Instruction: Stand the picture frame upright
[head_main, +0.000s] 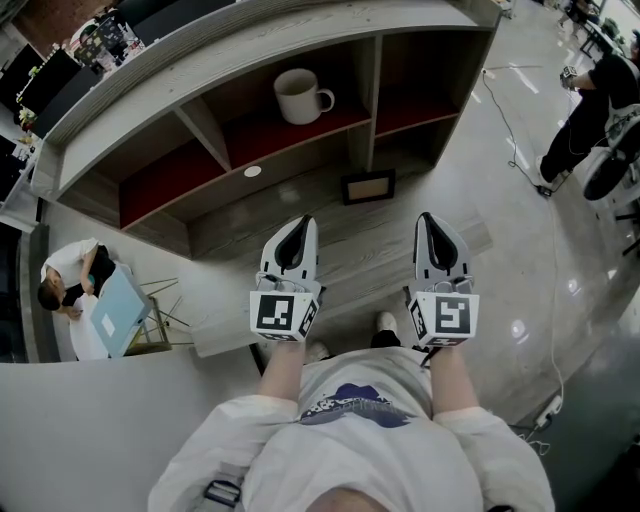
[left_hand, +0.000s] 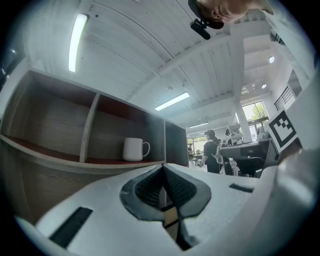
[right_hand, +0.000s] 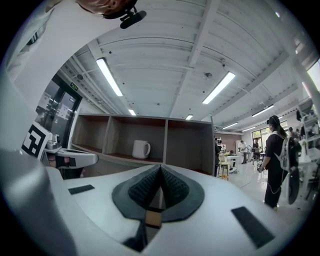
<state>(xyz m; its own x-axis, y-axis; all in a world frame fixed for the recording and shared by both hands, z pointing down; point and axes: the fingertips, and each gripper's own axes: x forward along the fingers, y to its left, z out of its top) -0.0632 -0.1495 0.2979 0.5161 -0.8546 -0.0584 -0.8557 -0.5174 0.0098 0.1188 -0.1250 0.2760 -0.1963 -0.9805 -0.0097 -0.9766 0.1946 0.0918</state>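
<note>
A small dark picture frame (head_main: 368, 186) with a tan centre sits on the grey wooden desktop (head_main: 330, 250), just below the shelf unit's divider. From this steep angle I cannot tell whether it lies flat or leans. My left gripper (head_main: 296, 226) is held over the desktop, near and to the left of the frame, jaws shut with nothing between them. My right gripper (head_main: 432, 220) is level with it, near and to the right of the frame, also shut and empty. Both gripper views look over closed jaws, left gripper (left_hand: 163, 168) and right gripper (right_hand: 160, 168), toward the shelf.
A white mug (head_main: 300, 95) stands in the middle shelf compartment (head_main: 290, 130), also seen as mug (left_hand: 135, 149) and mug (right_hand: 140, 149). A small white disc (head_main: 252, 171) lies on the desktop. One person (head_main: 590, 100) stands at right, another person (head_main: 70, 275) at left.
</note>
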